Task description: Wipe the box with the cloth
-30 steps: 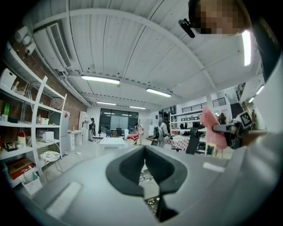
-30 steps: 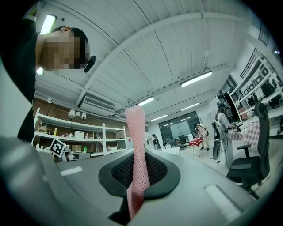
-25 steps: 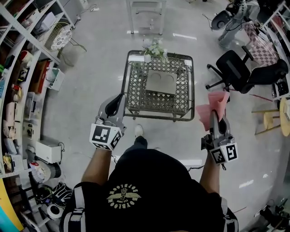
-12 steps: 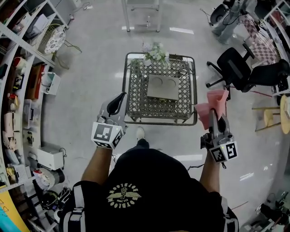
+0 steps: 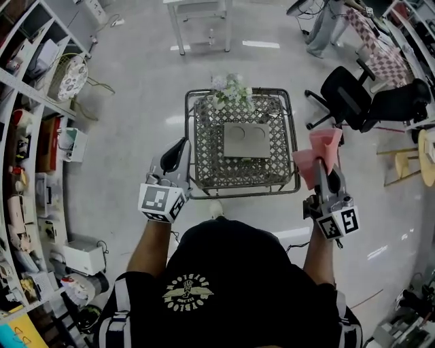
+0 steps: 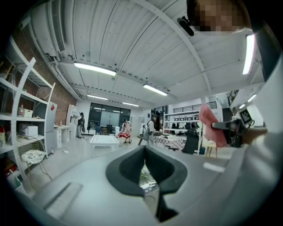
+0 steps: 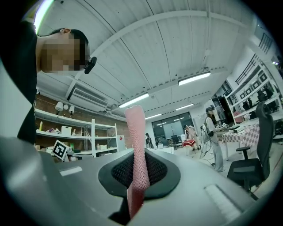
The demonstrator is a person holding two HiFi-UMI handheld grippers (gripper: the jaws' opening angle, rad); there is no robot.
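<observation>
A flat grey box (image 5: 246, 140) lies on a metal lattice table (image 5: 204, 173) ahead of me in the head view. My right gripper (image 5: 327, 175) is held up off the table's right front corner, shut on a pink cloth (image 5: 318, 155) that stands up out of its jaws. In the right gripper view the cloth (image 7: 136, 132) runs upright between the pads (image 7: 154, 170). My left gripper (image 5: 178, 152) hovers off the table's left front corner, shut and holding nothing. In the left gripper view the jaws meet, and the pink cloth (image 6: 210, 126) shows at the right.
A flower pot (image 5: 231, 92) stands at the table's far edge. Shelving (image 5: 27, 136) packed with items lines the left side. A black office chair (image 5: 353, 98) stands to the right, a wooden stool (image 5: 401, 173) beyond it, and a white table (image 5: 197, 13) farther back.
The table has come closer and more centred between the two grippers. Both grippers keep their pose, the right one still holding the cloth.
</observation>
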